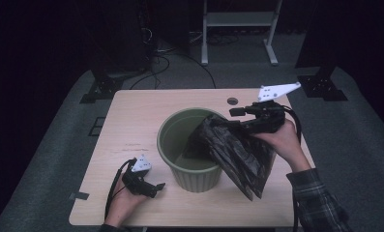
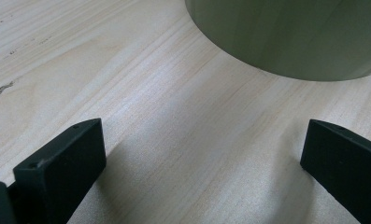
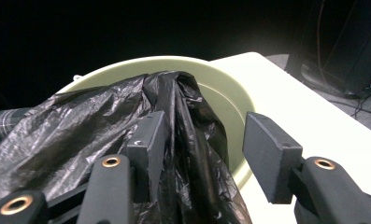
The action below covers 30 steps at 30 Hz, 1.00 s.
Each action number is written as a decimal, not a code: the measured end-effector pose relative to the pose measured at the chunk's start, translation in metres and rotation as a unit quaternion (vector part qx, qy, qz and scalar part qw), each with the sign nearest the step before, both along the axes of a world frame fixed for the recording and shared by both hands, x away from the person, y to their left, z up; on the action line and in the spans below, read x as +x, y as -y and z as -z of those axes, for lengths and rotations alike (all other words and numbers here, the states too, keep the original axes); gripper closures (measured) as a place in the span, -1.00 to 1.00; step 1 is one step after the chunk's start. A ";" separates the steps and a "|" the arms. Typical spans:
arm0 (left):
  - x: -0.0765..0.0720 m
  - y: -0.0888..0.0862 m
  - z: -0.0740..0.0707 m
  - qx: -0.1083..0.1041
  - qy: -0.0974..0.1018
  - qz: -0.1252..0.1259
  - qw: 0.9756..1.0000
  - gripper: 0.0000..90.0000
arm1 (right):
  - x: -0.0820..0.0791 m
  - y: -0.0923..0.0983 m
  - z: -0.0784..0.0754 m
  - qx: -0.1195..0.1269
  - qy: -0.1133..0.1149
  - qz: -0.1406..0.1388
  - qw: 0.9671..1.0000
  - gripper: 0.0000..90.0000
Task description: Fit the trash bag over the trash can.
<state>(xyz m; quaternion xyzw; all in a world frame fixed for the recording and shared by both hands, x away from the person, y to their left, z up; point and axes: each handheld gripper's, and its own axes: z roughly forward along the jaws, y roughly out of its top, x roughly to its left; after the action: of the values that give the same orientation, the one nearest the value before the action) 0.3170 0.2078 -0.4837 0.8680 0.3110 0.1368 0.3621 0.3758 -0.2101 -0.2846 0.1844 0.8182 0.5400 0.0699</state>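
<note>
The right gripper (image 3: 199,140) had its jaws standing apart, a fold of the black plastic bag (image 3: 99,135) lying against the one jaw and clear of the other, so nothing was clamped. The left gripper (image 2: 202,158) rested low on the bench (image 1: 131,116) with its jaws wide apart and bare wood between them, the bin's wall just ahead.

The bag (image 1: 238,150) was draped over the right side of the green bin (image 1: 172,145): its upper end hung inside the rim, its lower part trailed down the outer wall onto the bench. Its long axis ran on a slant, from up inside the bin down and outward toward the person's right forearm.

By my judgement, the lining was barely begun. The bag had been brought to the bin, but its mouth was unopened, and spreading it around the rim and pushing it down inside remained.
</note>
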 end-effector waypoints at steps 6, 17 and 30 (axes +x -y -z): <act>0.000 0.000 0.000 0.000 0.000 0.000 1.000 -1.00 | -0.007 0.026 0.010 0.004 -0.001 0.020 1.000 0.12; 0.000 0.000 0.000 0.000 0.000 0.000 1.000 -1.00 | 0.000 0.050 0.041 -0.001 -0.024 0.037 0.999 0.25; 0.000 0.000 0.000 0.000 0.000 -0.001 1.000 -1.00 | 0.004 0.034 0.045 0.010 -0.023 0.008 1.000 1.00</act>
<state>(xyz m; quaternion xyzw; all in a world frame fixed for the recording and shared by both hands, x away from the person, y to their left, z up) 0.3170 0.2079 -0.4837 0.8678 0.3116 0.1370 0.3620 0.3800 -0.2441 -0.3301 0.2037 0.8126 0.5434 0.0536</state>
